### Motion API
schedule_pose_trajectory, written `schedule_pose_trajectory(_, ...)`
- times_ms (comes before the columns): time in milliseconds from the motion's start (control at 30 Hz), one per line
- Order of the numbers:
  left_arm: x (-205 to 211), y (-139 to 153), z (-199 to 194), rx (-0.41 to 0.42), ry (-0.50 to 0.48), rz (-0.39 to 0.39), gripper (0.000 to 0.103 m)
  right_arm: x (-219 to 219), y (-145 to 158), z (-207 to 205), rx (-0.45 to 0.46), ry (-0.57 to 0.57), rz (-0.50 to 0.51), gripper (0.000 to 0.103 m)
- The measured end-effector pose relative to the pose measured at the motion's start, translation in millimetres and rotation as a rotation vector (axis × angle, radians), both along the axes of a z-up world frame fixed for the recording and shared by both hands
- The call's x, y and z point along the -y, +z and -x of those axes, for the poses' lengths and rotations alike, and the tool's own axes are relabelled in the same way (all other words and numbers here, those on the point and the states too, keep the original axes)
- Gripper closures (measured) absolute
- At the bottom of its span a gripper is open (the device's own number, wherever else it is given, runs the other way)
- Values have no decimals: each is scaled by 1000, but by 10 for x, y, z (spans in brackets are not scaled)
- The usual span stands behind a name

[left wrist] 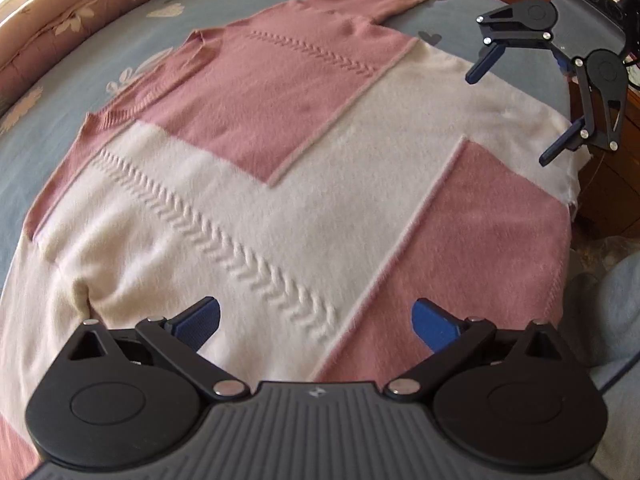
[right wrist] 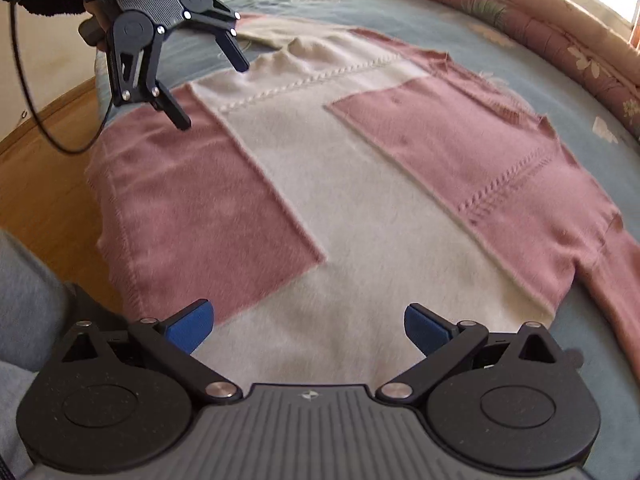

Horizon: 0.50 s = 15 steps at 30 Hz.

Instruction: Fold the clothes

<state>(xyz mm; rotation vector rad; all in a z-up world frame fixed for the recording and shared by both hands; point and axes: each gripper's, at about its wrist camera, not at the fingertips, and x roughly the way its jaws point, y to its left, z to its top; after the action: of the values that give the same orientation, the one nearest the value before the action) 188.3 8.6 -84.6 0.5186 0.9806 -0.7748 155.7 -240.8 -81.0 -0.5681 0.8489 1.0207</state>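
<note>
Sweater (left wrist: 280,200) lies flat on blue floral bedspread (left wrist: 80,80) beside wood floor (right wrist: 44,184).

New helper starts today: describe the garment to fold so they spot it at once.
Start at the bed with the blue-grey floral bedspread. Spread flat across it lies the sweater, under both open grippers. Unlike the flowered quilt bunched along the far edge, it is knitted in big pink and cream blocks with raised braid stitching.

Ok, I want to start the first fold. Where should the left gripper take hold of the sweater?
Probably the cream sleeve on the left gripper side. The sweater lies flat on the bed, so only its edges offer a pinch; come from outside, slide one finger under the sleeve edge and fold it inward across the body.
</note>
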Motion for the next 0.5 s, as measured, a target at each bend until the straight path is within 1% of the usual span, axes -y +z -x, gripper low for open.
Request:
schedule_pose_trajectory(67, 65, -19, -231, 20, 2, 26, 1, -128, 0, -258, 61, 28, -22, 0)
schedule_pose_trajectory(133, 156, -60, -463, 46, -17, 23, 1, -269, -48, -545, 109, 59, -40, 0)
schedule_pose_trajectory(200, 222, -105, -635, 69, -44, 18, 1, -401, -121, -813, 136, 90, -60, 0)
schedule_pose_trajectory(267, 229, -161, -757, 45, -60, 13, 1, -504, -222, -1041, 117, 93, -59, 0)
schedule_pose_trajectory(333, 164, -214, -838, -1, -43, 18, 1, -534, -328, -1216, 77, 84, -49, 0)
schedule_pose_trajectory(400, 9, -242, -882, -60, -7, 41, 1, -419, -391, -1297, 38, 68, -68, 0)
schedule_pose_trajectory(500, -272, -240, -837, -92, 39, 32, 1, -158, -392, -1264, 38, 46, -52, 0)
